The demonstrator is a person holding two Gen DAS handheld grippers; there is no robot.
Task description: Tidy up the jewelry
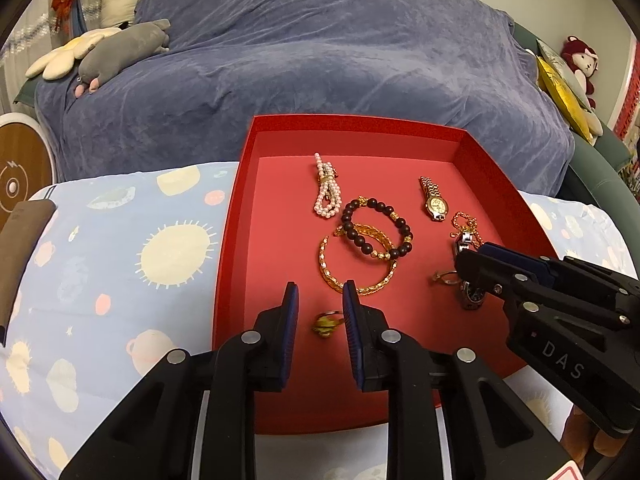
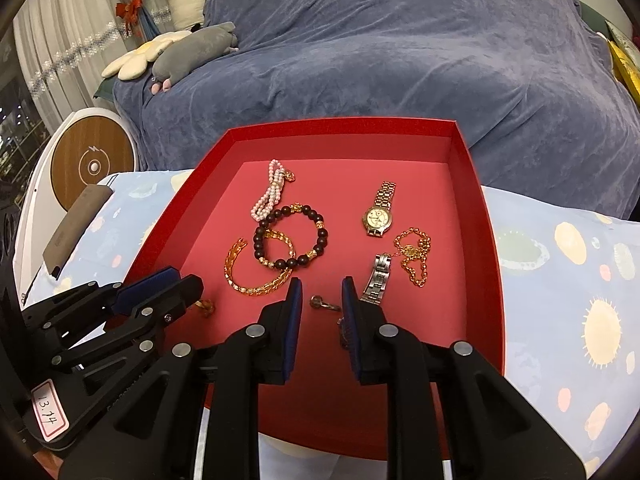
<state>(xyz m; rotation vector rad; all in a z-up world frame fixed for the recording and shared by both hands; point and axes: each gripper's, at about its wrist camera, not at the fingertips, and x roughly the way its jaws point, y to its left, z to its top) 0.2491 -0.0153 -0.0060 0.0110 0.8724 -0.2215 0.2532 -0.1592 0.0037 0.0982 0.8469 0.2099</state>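
Both claws tilt down over the red tray (image 1: 240, 216), pads parted, grasping nothing: left claw (image 1: 320, 308) straddles a gold ring (image 1: 328, 323), right claw (image 2: 320, 300) a silver ring (image 2: 322, 303).

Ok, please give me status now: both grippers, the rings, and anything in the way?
Left gripper open over gold ring. Right gripper open over silver ring. Neither gripped. Gold bangle close ahead, watch beside right gripper.

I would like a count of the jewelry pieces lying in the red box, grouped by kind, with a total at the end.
Bracelets: 3 (pearl bracelet, dark bead bracelet, gold bangle)
Watches: 2 (gold watch, silver watch)
Chains: 1 (gold chain)
Rings: 2 (gold ring, silver ring)
Total: 8, all inside the red box
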